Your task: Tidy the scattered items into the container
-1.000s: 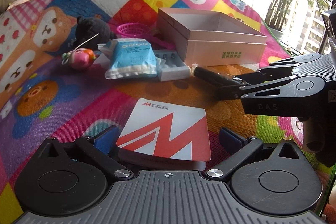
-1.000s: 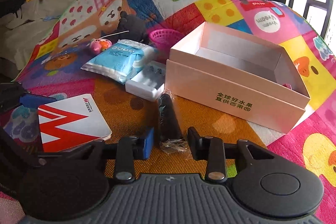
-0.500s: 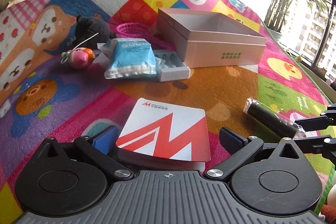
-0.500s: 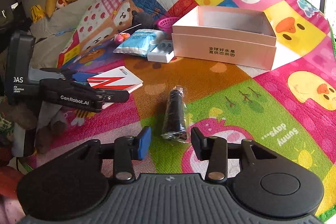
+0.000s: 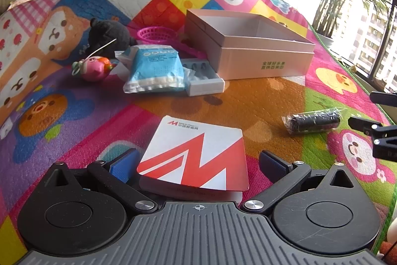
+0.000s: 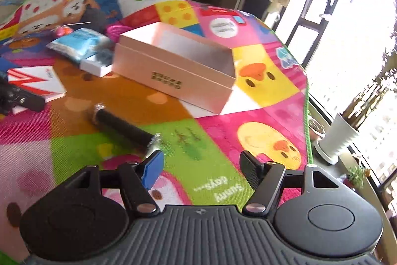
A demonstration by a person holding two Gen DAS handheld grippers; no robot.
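An open pink cardboard box [image 5: 250, 51] [image 6: 173, 66] stands on the colourful play mat. My left gripper [image 5: 198, 163] is open, its fingers on either side of a white-and-red booklet [image 5: 196, 155] that lies flat on the mat. My right gripper [image 6: 201, 170] is open and empty. A black cylinder in clear wrap [image 6: 121, 126] [image 5: 312, 121] lies on the mat, just left of and beyond the right gripper's fingertips. The booklet also shows in the right wrist view [image 6: 34, 86].
Left of the box lie a blue packet [image 5: 153, 68], a white tray [image 5: 203, 81], a pink basket [image 5: 156, 34], a black plush [image 5: 106, 36] and a pink toy [image 5: 94, 66]. The mat's edge [image 6: 307, 121] runs along the right, with a potted plant [image 6: 340, 135] beyond it.
My right gripper pulled the black cylinder back from the box toward the mat's near right, then opened wide and let it go; the cylinder now lies free. The left gripper has not moved.
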